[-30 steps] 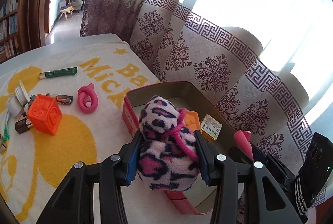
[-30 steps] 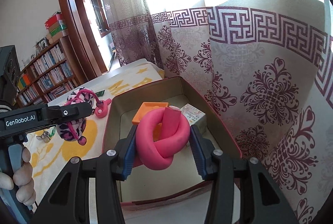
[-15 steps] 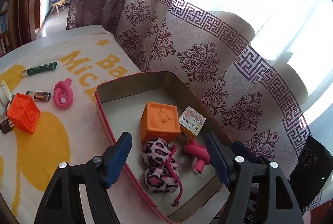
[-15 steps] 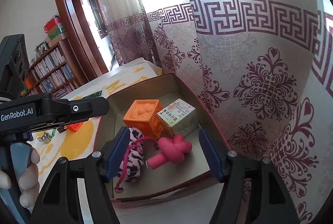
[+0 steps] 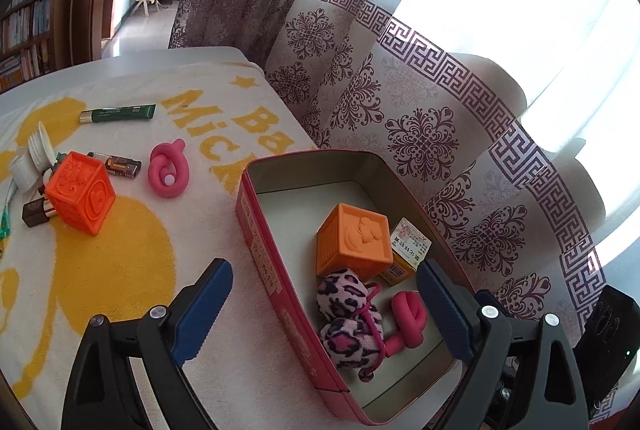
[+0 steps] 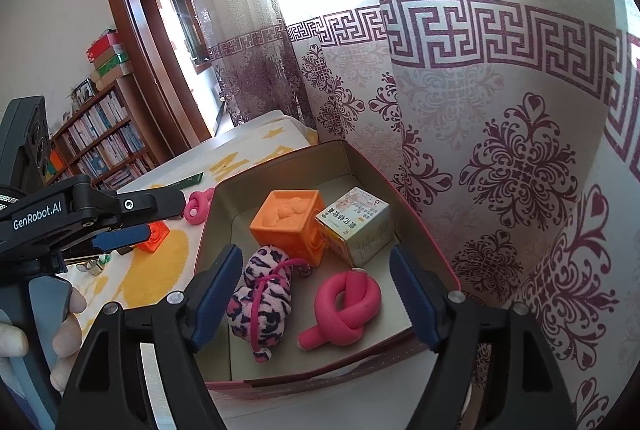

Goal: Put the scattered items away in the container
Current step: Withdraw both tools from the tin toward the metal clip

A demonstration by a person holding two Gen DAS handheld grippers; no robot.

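A red tin box [image 5: 260, 230] stands at the towel's right end, by the curtain. Inside lie a pink leopard plush [image 5: 352, 318], a pink knotted toy [image 5: 408, 318], an orange cube [image 5: 356, 242] and a small carton [image 5: 412, 246]. My left gripper [image 5: 320, 310] hovers over the box's near left wall, jaws opening, touching nothing. My right gripper [image 6: 316, 282] hangs above the plush [image 6: 264, 294] and knot [image 6: 348, 302], jaws opening, pads clear of both. Scattered on the towel: an orange-red cube [image 5: 80, 194], a second pink knot [image 5: 168, 170], a green tube [image 5: 118, 114].
A lighter-like stick [image 5: 120, 166], white plastic pieces [image 5: 36, 158] and a small brown item [image 5: 34, 214] lie by the orange-red cube. The patterned curtain [image 5: 440, 134] hangs right behind the box. A person's hand [image 6: 68, 322] holds the left gripper's handle. Bookshelves stand far left.
Both grippers opened and let go: the leopard plush dropped from the left one and the pink knot from the right one, and both now lie in the box.
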